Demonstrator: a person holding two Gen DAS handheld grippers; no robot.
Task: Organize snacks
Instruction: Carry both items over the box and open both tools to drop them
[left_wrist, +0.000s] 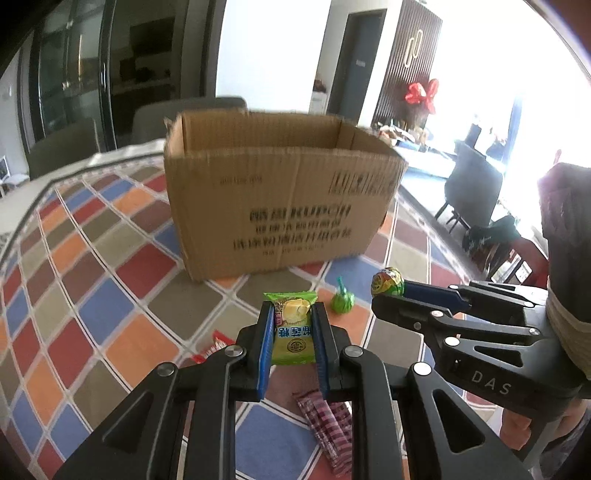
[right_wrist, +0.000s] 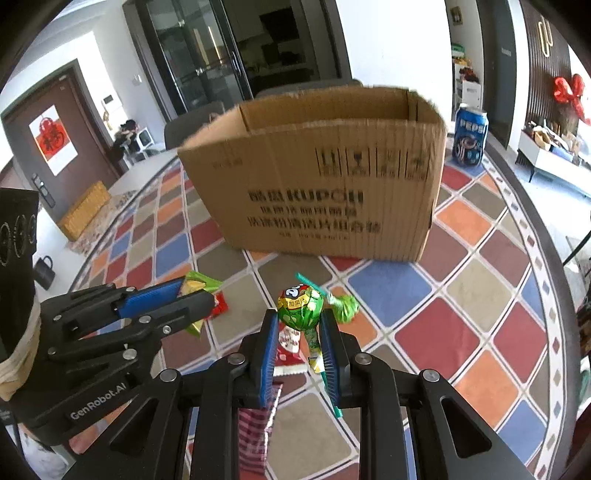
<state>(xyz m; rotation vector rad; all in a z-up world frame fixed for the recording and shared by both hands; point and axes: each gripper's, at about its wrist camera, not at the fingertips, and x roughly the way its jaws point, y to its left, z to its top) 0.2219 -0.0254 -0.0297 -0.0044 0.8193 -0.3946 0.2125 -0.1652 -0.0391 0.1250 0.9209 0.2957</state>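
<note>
The left tongs (left_wrist: 293, 325) clamp one green-yellow candy packet (left_wrist: 291, 332). The right tongs (right_wrist: 299, 332) clamp one green-wrapped lollipop (right_wrist: 300, 308). A second lollipop (right_wrist: 345, 307) lies on the worktop (right_wrist: 461, 288).

Box interior: you cannot see inside the cardboard box (left_wrist: 280, 192); only its outer wall and inner rim show.
Box print: the lettering is smeared and unreadable.
Striped packet (right_wrist: 255, 435): your right gripper's frame covers most of it.
Red packet (left_wrist: 212, 349): mostly hidden behind your left gripper (left_wrist: 293, 328).
Blue can (right_wrist: 470, 134): its foot sits behind the box corner.
</note>
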